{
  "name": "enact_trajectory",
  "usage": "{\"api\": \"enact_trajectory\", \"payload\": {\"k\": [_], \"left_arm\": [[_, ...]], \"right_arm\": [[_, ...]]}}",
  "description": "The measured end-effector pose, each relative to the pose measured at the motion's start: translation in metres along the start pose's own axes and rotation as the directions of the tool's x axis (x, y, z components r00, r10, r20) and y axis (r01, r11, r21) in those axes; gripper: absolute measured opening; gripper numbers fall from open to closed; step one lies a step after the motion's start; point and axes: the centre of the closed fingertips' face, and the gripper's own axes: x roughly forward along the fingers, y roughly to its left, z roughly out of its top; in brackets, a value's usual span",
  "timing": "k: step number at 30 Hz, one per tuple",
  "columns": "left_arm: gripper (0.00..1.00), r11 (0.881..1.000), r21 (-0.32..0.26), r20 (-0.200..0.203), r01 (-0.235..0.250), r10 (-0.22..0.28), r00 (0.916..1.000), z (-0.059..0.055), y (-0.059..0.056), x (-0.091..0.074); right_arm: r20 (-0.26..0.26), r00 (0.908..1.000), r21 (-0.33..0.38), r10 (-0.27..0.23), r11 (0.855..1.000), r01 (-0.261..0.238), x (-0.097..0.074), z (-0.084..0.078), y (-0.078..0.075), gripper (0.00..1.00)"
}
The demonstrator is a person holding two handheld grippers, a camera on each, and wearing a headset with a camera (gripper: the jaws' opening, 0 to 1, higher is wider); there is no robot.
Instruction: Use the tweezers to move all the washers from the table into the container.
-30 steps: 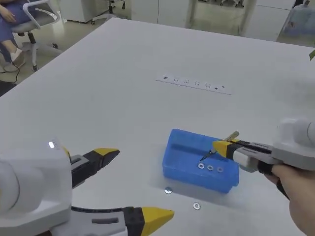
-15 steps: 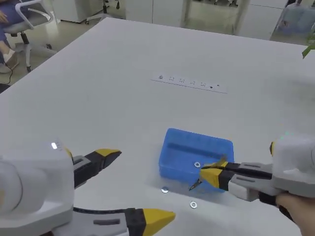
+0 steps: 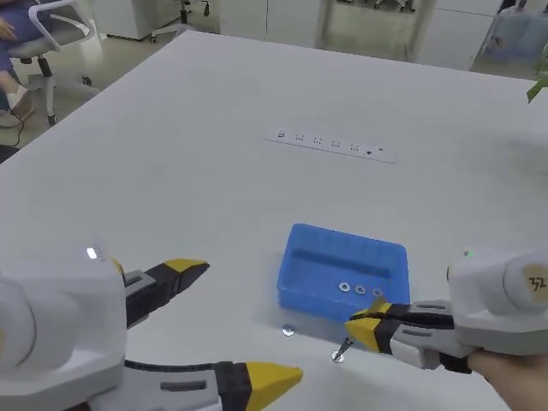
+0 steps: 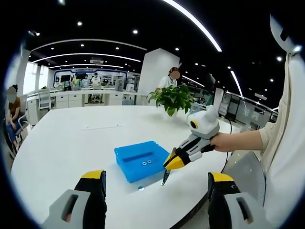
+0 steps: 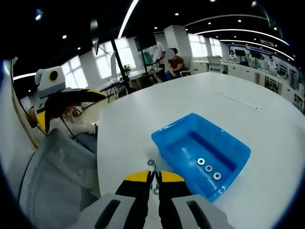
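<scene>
washer (image 3: 338, 357) flat on table (image 3: 214, 171), just in front of blue container (image 3: 342, 259), tweezers (image 3: 344, 347) tip at it | second washer (image 3: 288, 330) nearby | right gripper (image 3: 366, 318) clamped on tweezers | left gripper (image 3: 253, 321) jaws apart, idle | advice: straddle rim, squeeze gently, lift straight

Head view looks down; gripper views low, opposed; all share container (image 3: 342, 257).
</scene>
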Motion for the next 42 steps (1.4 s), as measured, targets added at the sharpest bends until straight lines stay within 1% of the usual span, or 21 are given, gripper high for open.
{"api": "enact_trajectory", "payload": {"k": [4, 6, 7, 8, 10, 15, 17, 18, 23, 26, 28, 29, 30, 31, 33, 34, 36, 38, 41, 42], "left_arm": [[0.89, 1.000, 0.000, -0.001, 0.001, -0.001, 1.0000, 0.000, 0.000, 0.000], [0.89, 1.000, 0.001, -0.001, 0.000, 0.000, 1.0000, 0.000, 0.000, 0.000], [0.89, 1.000, 0.002, -0.001, -0.001, 0.001, 1.0000, 0.000, 0.000, 0.000], [0.89, 1.000, 0.001, -0.001, -0.001, 0.001, 1.0000, -0.001, 0.000, 0.000], [0.89, 1.000, 0.000, 0.001, -0.002, 0.002, 1.0000, 0.000, 0.001, 0.000], [0.89, 1.000, 0.003, 0.000, 0.002, -0.002, 1.0000, -0.001, -0.001, 0.001], [0.89, 1.000, 0.003, 0.001, 0.006, -0.006, 1.0000, 0.000, -0.002, 0.001], [0.89, 1.000, 0.004, 0.001, 0.007, -0.007, 1.0000, 0.000, -0.002, 0.002], [0.89, 1.000, 0.006, -0.002, 0.011, -0.011, 0.9999, 0.000, -0.004, 0.002], [0.89, 1.000, 0.010, -0.004, 0.017, -0.017, 0.9998, 0.000, -0.005, 0.003], [0.89, 1.000, 0.011, -0.004, 0.021, -0.021, 0.9998, 0.000, -0.006, 0.004], [0.89, 1.000, 0.012, -0.004, 0.023, -0.023, 0.9997, 0.000, -0.007, 0.004], [0.89, 1.000, 0.014, -0.004, 0.024, -0.024, 0.9997, 0.001, -0.007, 0.005], [0.89, 1.000, 0.015, -0.003, 0.023, -0.023, 0.9997, 0.001, -0.007, 0.005], [0.89, 1.000, 0.011, 0.002, 0.023, -0.023, 0.9997, 0.003, -0.008, 0.004], [0.89, 1.000, 0.009, 0.003, 0.023, -0.023, 0.9997, 0.003, -0.008, 0.004], [0.89, 1.000, 0.012, -0.003, 0.025, -0.025, 0.9997, 0.001, -0.008, 0.004], [0.89, 1.000, 0.013, -0.008, 0.027, -0.027, 0.9996, 0.000, -0.009, 0.004], [0.89, 0.999, 0.014, -0.009, 0.033, -0.033, 0.9994, 0.000, -0.010, 0.006], [0.89, 0.999, 0.014, -0.008, 0.033, -0.033, 0.9994, 0.000, -0.010, 0.006]], "right_arm": [[-0.028, 0.9996, -0.041, 0.000, 0.999, -0.001, 0.002, -0.003, 0.004, 0.02], [-0.056, 0.9984, -0.079, -0.007, 0.997, 0.002, 0.003, -0.007, 0.004, 0.02], [-0.037, 0.9993, -0.086, -0.004, 0.996, 0.001, 0.002, -0.004, 0.005, 0.02], [-0.040, 0.9992, -0.083, -0.001, 0.997, -0.003, 0.002, -0.005, 0.006, 0.02], [-0.043, 0.9991, -0.100, 0.003, 0.995, -0.008, 0.003, -0.005, 0.008, 0.02], [-0.061, 0.9981, -0.181, 0.014, 0.983, -0.024, 0.004, -0.008, 0.017, 0.02], [-0.062, 0.9975, -0.212, 0.034, 0.976, -0.046, 0.004, -0.010, 0.024, 0.03], [-0.059, 0.9977, -0.219, 0.033, 0.975, -0.045, 0.004, -0.011, 0.026, 0.03], [-0.034, 0.9993, -0.224, 0.016, 0.974, -0.023, 0.002, -0.014, 0.027, 0.03], [-0.024, 0.9996, -0.237, -0.012, 0.972, 0.006, 0.002, -0.013, 0.025, 0.02], [-0.009, 0.9994, -0.272, -0.033, 0.962, 0.030, 0.002, -0.013, 0.025, 0.02], [-0.005, 0.9991, -0.281, -0.042, 0.959, 0.039, 0.002, -0.014, 0.028, 0.01], [-0.002, 0.9989, -0.276, -0.047, 0.960, 0.044, 0.001, -0.015, 0.030, 0.01], [0.021, 0.9987, -0.255, -0.046, 0.966, 0.050, 0.000, -0.013, 0.034, 0.01], [0.043, 0.9986, -0.231, -0.031, 0.972, 0.040, -0.004, -0.012, 0.041, 0.01], [0.038, 0.9990, -0.227, -0.022, 0.973, 0.030, -0.006, -0.012, 0.044, 0.01], [0.035, 0.9992, -0.234, -0.018, 0.972, 0.026, -0.010, -0.011, 0.046, 0.01], [0.036, 0.9990, -0.238, -0.026, 0.971, 0.034, -0.017, -0.006, 0.044, 0.01], [0.064, 0.9971, -0.228, -0.042, 0.972, 0.056, -0.027, 0.007, 0.037, 0.01], [0.078, 0.9958, -0.217, -0.048, 0.974, 0.064, -0.030, 0.014, 0.034, 0.01]]}}
